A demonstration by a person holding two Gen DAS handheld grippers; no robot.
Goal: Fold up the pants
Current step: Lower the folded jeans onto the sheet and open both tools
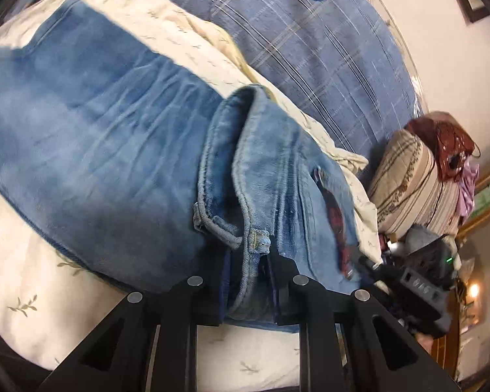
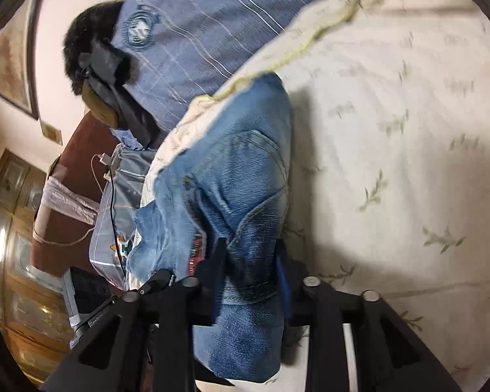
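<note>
Blue jeans [image 1: 107,150] lie on a cream bedspread with a leaf print [image 1: 23,261]. My left gripper [image 1: 250,261] is shut on the jeans' waistband next to a belt loop, and the cloth runs away to the upper left. In the right wrist view the jeans [image 2: 245,176] show a back pocket. My right gripper [image 2: 250,261] is shut on a bunched fold of the denim, which hangs down between the fingers. The other gripper [image 1: 418,284] shows at the right edge of the left wrist view.
A blue plaid pillow [image 1: 310,49] lies beyond the jeans. A striped cushion [image 1: 415,183] with red and purple clothes sits at the right. In the right wrist view a brown box [image 2: 68,202], cables and a wooden cabinet [image 2: 13,228] stand beside the bed.
</note>
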